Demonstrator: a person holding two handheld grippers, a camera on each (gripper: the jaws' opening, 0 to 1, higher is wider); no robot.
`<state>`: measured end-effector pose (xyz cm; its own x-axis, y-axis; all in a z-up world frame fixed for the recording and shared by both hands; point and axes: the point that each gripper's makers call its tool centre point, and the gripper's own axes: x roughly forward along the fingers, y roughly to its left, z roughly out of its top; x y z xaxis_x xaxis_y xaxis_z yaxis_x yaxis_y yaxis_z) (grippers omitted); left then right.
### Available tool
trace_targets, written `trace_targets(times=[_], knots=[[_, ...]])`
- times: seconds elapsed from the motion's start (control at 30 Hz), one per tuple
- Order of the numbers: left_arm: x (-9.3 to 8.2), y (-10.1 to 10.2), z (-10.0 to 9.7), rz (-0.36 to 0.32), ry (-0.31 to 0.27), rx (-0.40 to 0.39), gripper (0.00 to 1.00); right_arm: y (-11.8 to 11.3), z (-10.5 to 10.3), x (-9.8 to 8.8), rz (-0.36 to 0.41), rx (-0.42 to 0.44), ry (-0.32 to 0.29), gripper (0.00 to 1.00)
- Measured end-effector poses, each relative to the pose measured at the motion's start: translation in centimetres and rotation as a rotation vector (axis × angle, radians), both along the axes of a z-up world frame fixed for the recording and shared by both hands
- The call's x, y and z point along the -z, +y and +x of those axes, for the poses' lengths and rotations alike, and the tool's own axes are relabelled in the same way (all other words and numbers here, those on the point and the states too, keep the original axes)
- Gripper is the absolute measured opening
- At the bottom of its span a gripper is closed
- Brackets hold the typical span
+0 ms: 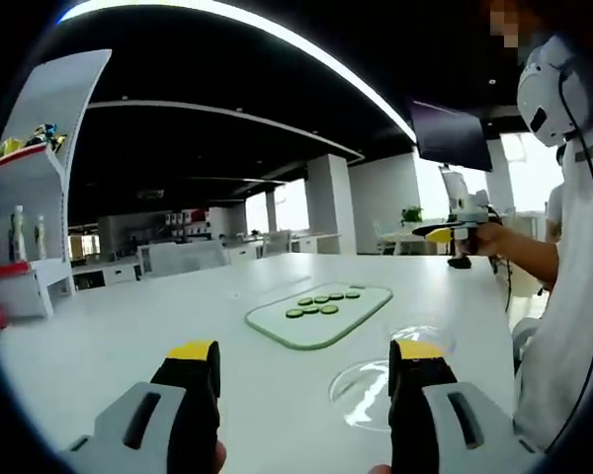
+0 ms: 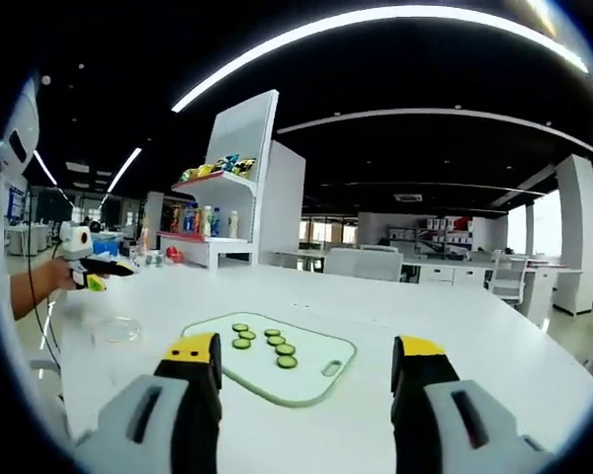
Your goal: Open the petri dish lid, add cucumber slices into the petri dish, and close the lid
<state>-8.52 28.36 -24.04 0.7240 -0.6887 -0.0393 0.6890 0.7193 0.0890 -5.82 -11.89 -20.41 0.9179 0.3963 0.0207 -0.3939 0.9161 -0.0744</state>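
Left gripper view, scanning left to right. Shelf unit (image 1: 40, 188) cut off at the left edge; bottles (image 1: 5, 235) on it too small for any label to be read. White table (image 1: 128, 326) carrying a pale cutting board (image 1: 319, 316) with cucumber slices (image 1: 321, 300) lying in two short rows, seven countable, edges slightly blurred. Left gripper (image 1: 306, 380) rising from the bottom with jaws standing wide apart, gripping nothing; yellow-capped tips partly cropped below. Petri dish (image 1: 366, 390) sitting just right of the board, near the table's close edge, hard to make out: clear material, part of it hidden behind the right-hand jaw. A second clear round rim (image 1: 422, 336) showing beside it; lid on or off, cannot tell. Person (image 1: 563, 296) at far right, body cut by the frame, hand (image 1: 494, 239) holding the right gripper (image 1: 443, 234) above the table's far side.

Right gripper view, left to right. Left gripper (image 2: 97, 276) coming in from the left in a hand, its jaw spacing too small to judge here. Petri dish (image 2: 117, 329) lying near it on the table, faint, well apart from the cutting board (image 2: 272, 360). Cucumber slices (image 2: 265, 346) resting on the board. Right gripper (image 2: 306, 380) with jaws spread wide, holding nothing. Shelf bottles (image 2: 203, 219) and packages behind: no lettering legible.
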Motion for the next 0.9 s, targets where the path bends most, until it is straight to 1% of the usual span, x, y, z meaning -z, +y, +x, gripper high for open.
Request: trace_targets(times=[0.03,0.1,0.17,0.2,0.37,0.47,0.67,0.9], knots=[[-0.1,0.2,0.0,0.005,-0.006,-0.015,0.69,-0.4,-0.2,0.0,0.0,0.013,0.0,0.69],[-0.3,0.5,-0.1,-0.006,-0.01,-0.032,0.69,-1.5,-0.4,0.0,-0.006,0.055,-0.002,0.69],[-0.4,0.7,-0.1,-0.018,-0.011,-0.045,0.69,-2.0,-0.6,0.0,-0.003,0.068,-0.002,0.69],[-0.4,0.9,0.0,-0.024,-0.007,-0.058,0.68,-2.6,-0.7,-0.1,0.004,0.09,-0.005,0.69],[-0.7,1.3,0.2,-0.046,-0.002,-0.09,0.69,-4.1,-1.2,-0.5,-0.006,0.138,-0.01,0.69],[-1.1,1.8,0.2,-0.056,-0.009,-0.102,0.69,-4.6,-1.5,-1.0,0.002,0.152,-0.024,0.69],[-1.7,2.5,0.3,-0.054,-0.023,-0.124,0.68,-5.1,-2.6,-1.9,0.015,0.169,-0.044,0.69],[-2.2,2.7,0.1,-0.052,-0.031,-0.151,0.69,-6.0,-3.9,-1.8,0.028,0.181,-0.043,0.69]])
